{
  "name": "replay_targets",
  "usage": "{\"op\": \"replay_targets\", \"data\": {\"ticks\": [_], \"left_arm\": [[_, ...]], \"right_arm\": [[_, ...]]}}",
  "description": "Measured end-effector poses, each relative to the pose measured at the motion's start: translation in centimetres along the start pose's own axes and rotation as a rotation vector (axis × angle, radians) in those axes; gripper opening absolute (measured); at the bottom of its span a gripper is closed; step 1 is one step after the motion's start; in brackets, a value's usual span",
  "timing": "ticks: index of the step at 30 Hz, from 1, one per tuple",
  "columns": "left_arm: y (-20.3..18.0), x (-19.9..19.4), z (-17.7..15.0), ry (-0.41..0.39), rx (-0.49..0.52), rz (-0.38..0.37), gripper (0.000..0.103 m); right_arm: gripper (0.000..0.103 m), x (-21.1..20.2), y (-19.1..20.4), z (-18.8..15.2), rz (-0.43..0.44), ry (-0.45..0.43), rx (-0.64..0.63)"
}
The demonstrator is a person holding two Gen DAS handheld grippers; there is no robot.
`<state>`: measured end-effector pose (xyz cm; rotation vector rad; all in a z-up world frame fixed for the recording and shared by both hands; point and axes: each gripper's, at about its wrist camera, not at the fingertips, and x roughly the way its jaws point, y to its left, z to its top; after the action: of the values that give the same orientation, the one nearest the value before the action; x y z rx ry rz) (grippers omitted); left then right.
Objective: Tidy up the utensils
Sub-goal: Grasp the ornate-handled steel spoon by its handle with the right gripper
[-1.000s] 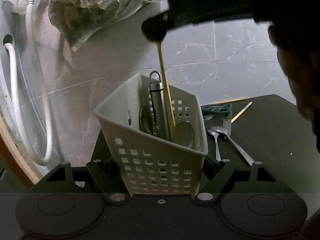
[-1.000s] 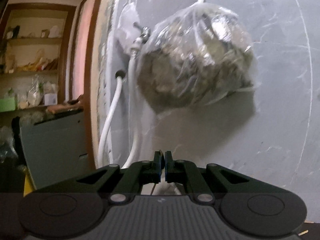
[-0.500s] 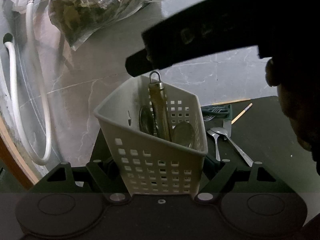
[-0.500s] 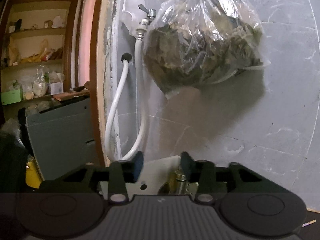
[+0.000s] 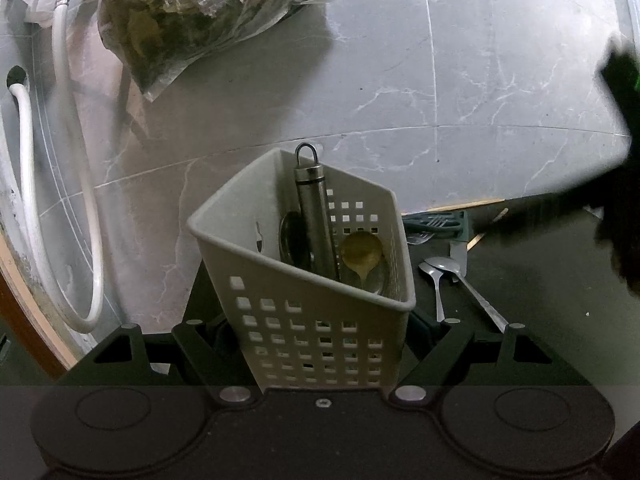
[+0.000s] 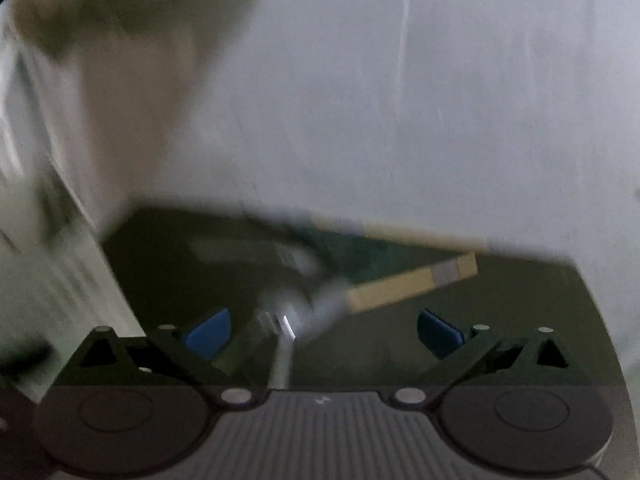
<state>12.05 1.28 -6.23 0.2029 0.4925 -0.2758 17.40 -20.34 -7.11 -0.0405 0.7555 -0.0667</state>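
My left gripper (image 5: 320, 332) is shut on a white perforated basket (image 5: 280, 320), which stands tilted between its fingers. Inside the basket are a steel handle with a ring (image 5: 314, 216), a metal spoon (image 5: 292, 240) and a wooden spoon (image 5: 360, 254) with its bowl up. On the dark table (image 5: 540, 300), right of the basket, lie two metal spoons (image 5: 438, 272), a knife (image 5: 458, 250) and a green-handled utensil (image 5: 436, 220). The right wrist view is blurred. My right gripper (image 6: 324, 332) hangs over loose utensils with its jaws opening wide. A metal utensil (image 6: 304, 312) and a wood-coloured handle (image 6: 412, 284) lie below; the pads touch nothing.
A grey marble-tiled wall (image 5: 440, 60) rises just behind the table. On it hang a clear bag of dried leaves (image 5: 192, 12) and a white hose (image 5: 80, 200) from a tap at the left. A dark blurred shape (image 5: 620, 160) fills the right edge of the left wrist view.
My right gripper held a wooden handle above the basket, let it drop in, opened, then swung right and down toward the table's utensils. The left gripper and basket have not moved.
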Motion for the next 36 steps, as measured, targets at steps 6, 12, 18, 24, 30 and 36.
{"op": "replay_targets", "data": {"ticks": [6,12,18,24,30,36], "left_arm": [[0.2,0.0,0.1,0.002,0.000,-0.001,0.082],[0.6,0.3,0.2,0.003,-0.014,0.018,0.082],[0.9,0.6,0.4,0.005,-0.023,0.029,0.082],[0.9,0.7,0.4,0.005,-0.023,0.028,0.082],[0.9,0.6,0.4,0.003,-0.025,0.026,0.082],[0.8,0.5,0.2,-0.007,-0.025,0.033,0.082]], "right_arm": [[0.102,3.5,0.5,-1.0,-0.026,0.098,-0.058],[0.093,5.7,2.0,0.0,-0.030,0.121,-0.122],[0.066,6.2,2.5,0.6,-0.009,0.144,-0.111],[0.040,6.3,2.7,0.8,0.056,0.165,-0.080],[0.016,5.7,2.0,0.8,0.085,0.219,0.005],[0.009,4.6,1.3,0.0,0.100,0.256,0.055]]}}
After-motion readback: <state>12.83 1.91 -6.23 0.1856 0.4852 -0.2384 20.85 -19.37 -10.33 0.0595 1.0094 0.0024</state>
